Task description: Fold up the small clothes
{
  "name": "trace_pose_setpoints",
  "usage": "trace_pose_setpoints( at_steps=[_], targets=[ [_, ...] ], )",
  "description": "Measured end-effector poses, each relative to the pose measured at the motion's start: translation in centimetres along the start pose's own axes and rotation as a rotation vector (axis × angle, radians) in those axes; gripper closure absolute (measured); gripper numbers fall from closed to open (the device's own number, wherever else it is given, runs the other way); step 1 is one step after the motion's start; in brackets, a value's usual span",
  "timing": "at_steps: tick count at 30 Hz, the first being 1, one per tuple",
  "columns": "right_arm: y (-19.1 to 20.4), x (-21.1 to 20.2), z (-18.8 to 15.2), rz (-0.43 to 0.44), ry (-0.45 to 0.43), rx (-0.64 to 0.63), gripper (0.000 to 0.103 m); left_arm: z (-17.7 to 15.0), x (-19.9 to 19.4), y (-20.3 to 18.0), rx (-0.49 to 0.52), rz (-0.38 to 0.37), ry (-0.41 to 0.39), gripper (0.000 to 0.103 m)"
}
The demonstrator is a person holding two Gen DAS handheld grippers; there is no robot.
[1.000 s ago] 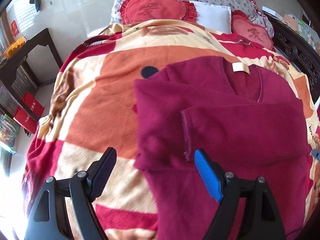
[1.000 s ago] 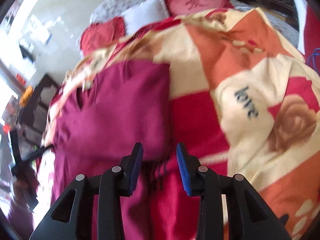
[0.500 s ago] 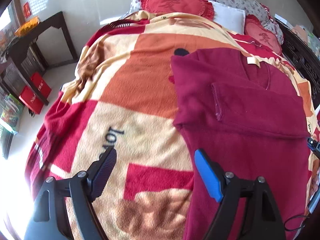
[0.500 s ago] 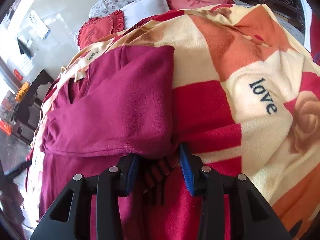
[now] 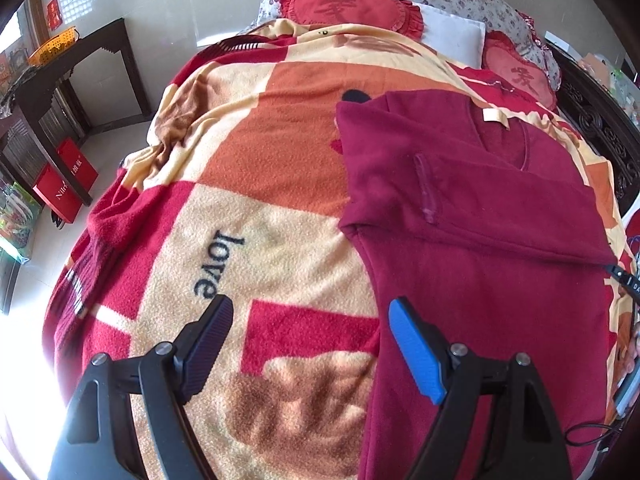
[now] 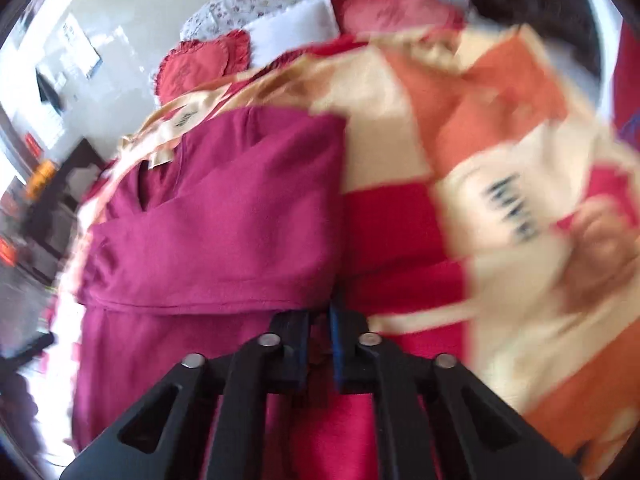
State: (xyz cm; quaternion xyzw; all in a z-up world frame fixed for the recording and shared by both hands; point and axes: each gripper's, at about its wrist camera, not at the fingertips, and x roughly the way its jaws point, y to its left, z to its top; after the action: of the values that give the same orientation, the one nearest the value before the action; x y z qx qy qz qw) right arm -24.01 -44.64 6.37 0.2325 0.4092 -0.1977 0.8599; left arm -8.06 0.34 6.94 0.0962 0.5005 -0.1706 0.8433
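Spread over the bed, a fleece blanket (image 5: 248, 168) of orange, cream and red squares; on its right half, flat, a maroon top (image 5: 480, 240) with both sleeves already folded across the chest. Left tongs (image 5: 310, 344) wide apart, empty, hovering over blanket just beside the top's side edge. Right tongs (image 6: 319, 340) nearly shut at the top's right edge — probably pinching fabric, though blurred. Risks: blanket pile caught along with the hem; 1-sided lift skewing the fold — sleeves sliding loose.

A bed's patchwork fleece blanket (image 5: 256, 152) carries the maroon sweater (image 5: 480, 248) at right; far off, apparently three pillows (image 5: 348, 4) lie.
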Motion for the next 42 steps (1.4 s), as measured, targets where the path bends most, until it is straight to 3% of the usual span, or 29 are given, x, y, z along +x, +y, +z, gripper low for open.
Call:
trace_pose_setpoints(
  at_steps=[6,9,11,16,18,22,27,30,32,34,39,41,42],
  targets=[
    [0.5,1.2,-0.3,-0.074,0.062,-0.058,0.103,-0.6,1.0,-0.3,-0.033,-0.037,0.033,0.019],
    [0.5,0.4,-0.8,-0.069,0.084,-0.045,0.103,-0.9,0.9,-0.7,-0.019,-0.046,0.027,0.019],
    [0.5,-0.7,-1.0,-0.087,0.075,-0.042,0.093,-0.5,0.8,-0.9,-0.022,-0.063,0.020,0.019],
    [2.3,-3.6,-1.6,-0.011,0.046,-0.050,0.088,2.8,0.7,-2.8,-0.049,-0.159,-0.051,0.019],
    [2.8,-3.9,-2.0,0.036,0.050,-0.030,0.088,4.7,1.5,-4.1,-0.040,-0.164,-0.061,0.022],
    [3.7,-3.8,-2.5,0.068,0.070,-0.021,0.088,7.1,4.1,-7.1,0.014,-0.166,-0.032,0.045],
    [3.4,-3.6,-3.0,0.095,0.092,-0.003,0.087,7.7,8.3,-9.8,0.078,-0.127,0.059,0.065],
    [3.0,-3.6,-3.1,0.098,0.096,0.010,0.087,7.9,7.4,-9.8,0.079,-0.109,0.025,0.092],
    [2.9,-3.9,-3.1,0.099,0.089,0.013,0.087,8.7,6.0,-8.8,0.046,-0.146,-0.029,0.098],
    [2.9,-4.1,-3.0,0.111,0.082,0.017,0.087,9.6,5.1,-7.7,0.025,-0.130,-0.080,0.099],
    [3.8,-3.9,-2.5,0.122,0.073,0.004,0.087,9.8,6.3,-6.7,0.022,-0.125,-0.015,0.100],
    [4.2,-4.0,-2.5,0.130,0.067,-0.003,0.087,9.4,6.1,-6.5,-0.006,-0.173,-0.003,0.094],
    [4.3,-4.0,-2.5,0.134,0.070,-0.007,0.087,9.3,5.9,-6.7,-0.007,-0.190,-0.004,0.083]
  ],
)
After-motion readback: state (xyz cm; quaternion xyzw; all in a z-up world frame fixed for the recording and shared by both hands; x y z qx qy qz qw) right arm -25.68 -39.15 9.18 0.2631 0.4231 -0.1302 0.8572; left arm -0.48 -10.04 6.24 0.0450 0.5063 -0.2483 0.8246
